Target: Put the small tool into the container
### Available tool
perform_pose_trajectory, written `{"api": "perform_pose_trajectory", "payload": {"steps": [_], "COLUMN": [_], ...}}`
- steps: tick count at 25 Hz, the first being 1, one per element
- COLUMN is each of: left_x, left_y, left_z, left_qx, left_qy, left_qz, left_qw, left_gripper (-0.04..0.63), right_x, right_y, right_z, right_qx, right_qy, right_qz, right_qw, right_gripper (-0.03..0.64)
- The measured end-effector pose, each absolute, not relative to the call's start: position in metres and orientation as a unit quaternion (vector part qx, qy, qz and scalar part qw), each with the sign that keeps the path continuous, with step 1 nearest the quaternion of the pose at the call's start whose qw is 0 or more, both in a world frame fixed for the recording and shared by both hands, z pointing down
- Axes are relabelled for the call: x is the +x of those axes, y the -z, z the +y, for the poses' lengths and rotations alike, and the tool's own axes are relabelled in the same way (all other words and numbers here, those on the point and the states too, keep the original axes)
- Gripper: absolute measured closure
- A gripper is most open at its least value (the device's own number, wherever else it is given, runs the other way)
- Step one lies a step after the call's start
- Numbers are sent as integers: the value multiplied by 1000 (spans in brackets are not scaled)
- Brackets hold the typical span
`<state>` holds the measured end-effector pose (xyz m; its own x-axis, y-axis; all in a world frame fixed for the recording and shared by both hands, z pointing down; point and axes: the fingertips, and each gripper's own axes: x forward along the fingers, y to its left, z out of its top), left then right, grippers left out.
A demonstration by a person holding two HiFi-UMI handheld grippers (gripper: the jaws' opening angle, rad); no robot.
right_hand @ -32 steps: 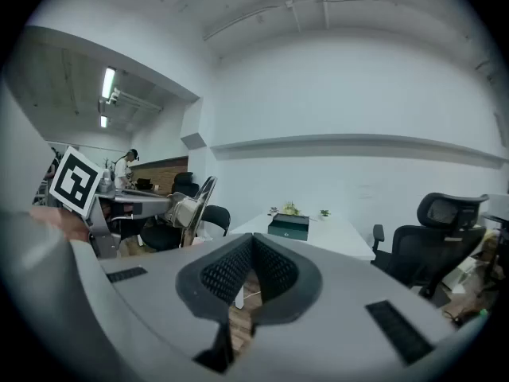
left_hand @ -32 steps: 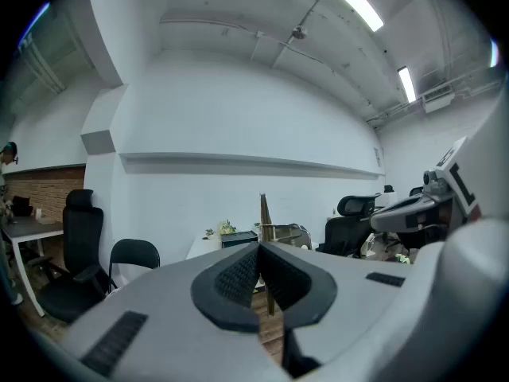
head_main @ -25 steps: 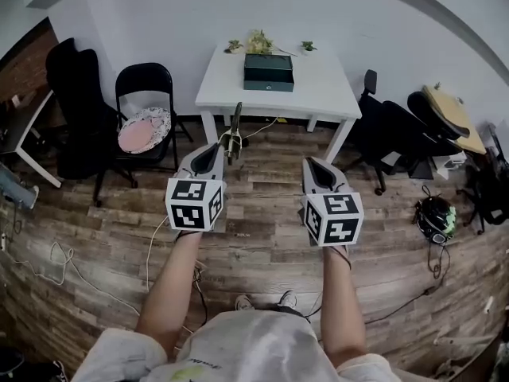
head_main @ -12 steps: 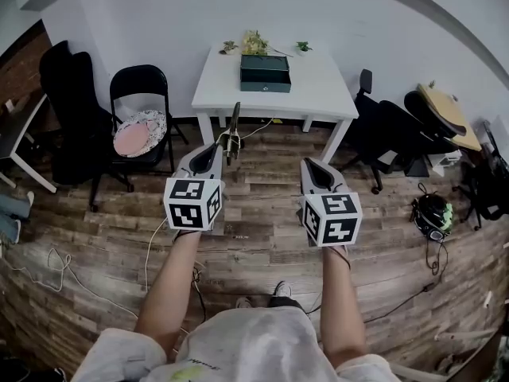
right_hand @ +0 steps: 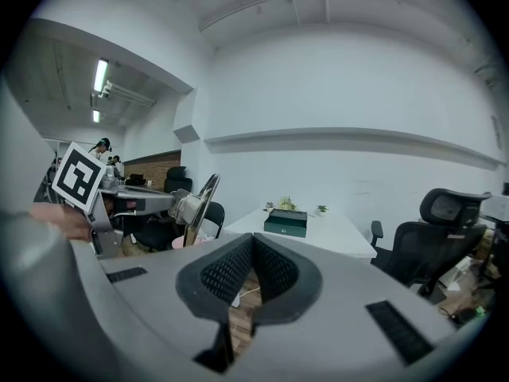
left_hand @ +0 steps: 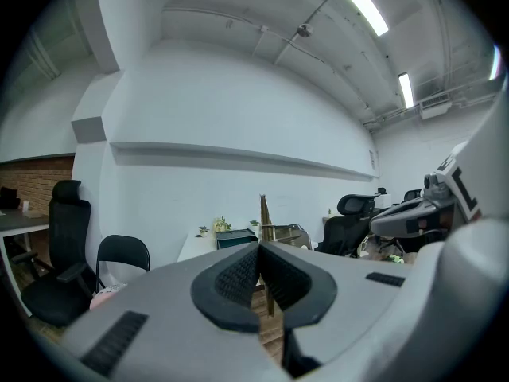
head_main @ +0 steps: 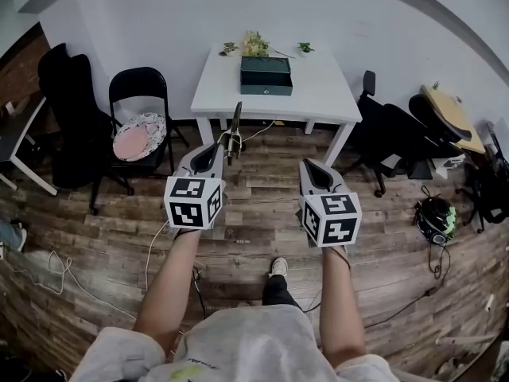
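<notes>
Sticking out of the left hand-held gripper (head_main: 211, 154), whose jaws are clenched on it, the slim metal tool (head_main: 234, 128) hangs over the wooden plank floor (head_main: 262, 241), well apart from the dark green box-shaped container (head_main: 266, 74) on the white table (head_main: 322, 94). The right hand-held gripper (head_main: 315, 170), alongside, is clenched on nothing.

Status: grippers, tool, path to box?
Left gripper shut on small tool, upright. Right gripper shut, empty. Green box on white table ahead, not reached. Nothing seen blocking.
</notes>
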<state>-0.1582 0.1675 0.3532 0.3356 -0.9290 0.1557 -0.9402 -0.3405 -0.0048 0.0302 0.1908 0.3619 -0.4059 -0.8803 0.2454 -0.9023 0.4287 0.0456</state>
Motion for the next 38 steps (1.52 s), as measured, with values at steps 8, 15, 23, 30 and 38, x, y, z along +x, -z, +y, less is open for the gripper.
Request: {"api": "perform_pose_trajectory", "payload": {"steps": [8, 15, 23, 30, 38], "left_x": [-145, -129, -105, -94, -87], "left_y": [-355, -357, -357, -361, -366], "left_z": [118, 70, 23, -7, -30], "left_qx": [812, 804, 793, 780, 769], "left_qy": [-73, -81, -83, -91, -103], "left_qz": [-577, -587, -601, -617, -628], "left_qw": [41, 46, 52, 59, 64], "left_gripper": [595, 595, 595, 595, 595], "right_x": [38, 47, 68, 79, 84], "right_y": [-367, -369, -371, -376, -385], "right_z": [139, 85, 30, -8, -37], "right_qx": [519, 499, 478, 458, 439], "right_qy": [-45, -51, -53, -61, -69], "right_qz": [-845, -856, -867, -877, -886], "right_qw": [120, 123, 130, 133, 134], "right_gripper": [612, 612, 612, 612, 612]}}
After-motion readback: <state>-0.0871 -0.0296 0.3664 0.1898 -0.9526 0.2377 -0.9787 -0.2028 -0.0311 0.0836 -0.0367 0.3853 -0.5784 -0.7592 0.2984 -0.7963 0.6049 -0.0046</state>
